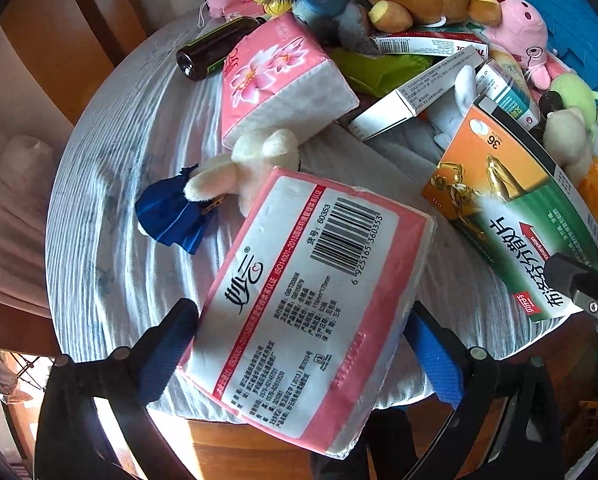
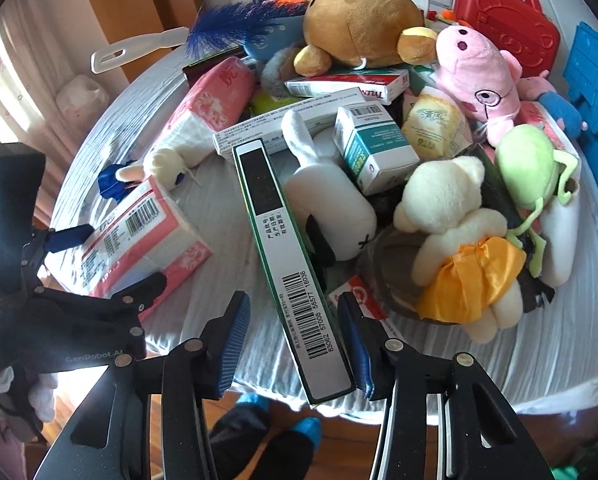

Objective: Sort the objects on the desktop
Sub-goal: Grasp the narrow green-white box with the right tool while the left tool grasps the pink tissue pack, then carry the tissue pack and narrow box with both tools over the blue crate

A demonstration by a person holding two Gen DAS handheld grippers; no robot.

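Observation:
A pink and white tissue pack (image 1: 315, 304) lies label-up at the near edge of the cloth-covered round table (image 1: 111, 216). My left gripper (image 1: 301, 316) is shut on it, one blue pad on each long side. From the right wrist, the same left gripper (image 2: 119, 256) is seen clasping the pack (image 2: 139, 240). A long green and orange medicine box (image 2: 295, 276) stands on its narrow side and leans on the pile. My right gripper (image 2: 291, 304) straddles its near end. The right pad touches the box and a strip of cloth shows at the left pad. In the left wrist view the box (image 1: 511, 216) tilts up.
A heap fills the table's far half: a second tissue pack (image 2: 215, 100), a dark bottle (image 1: 215, 48), small medicine boxes (image 2: 375, 152), a rabbit plush (image 1: 235, 176), brown bear (image 2: 359, 20), pink pig (image 2: 479, 76), green frog (image 2: 531, 164). A red case (image 2: 507, 20) stands behind. A person's feet (image 2: 307, 432) show below the edge.

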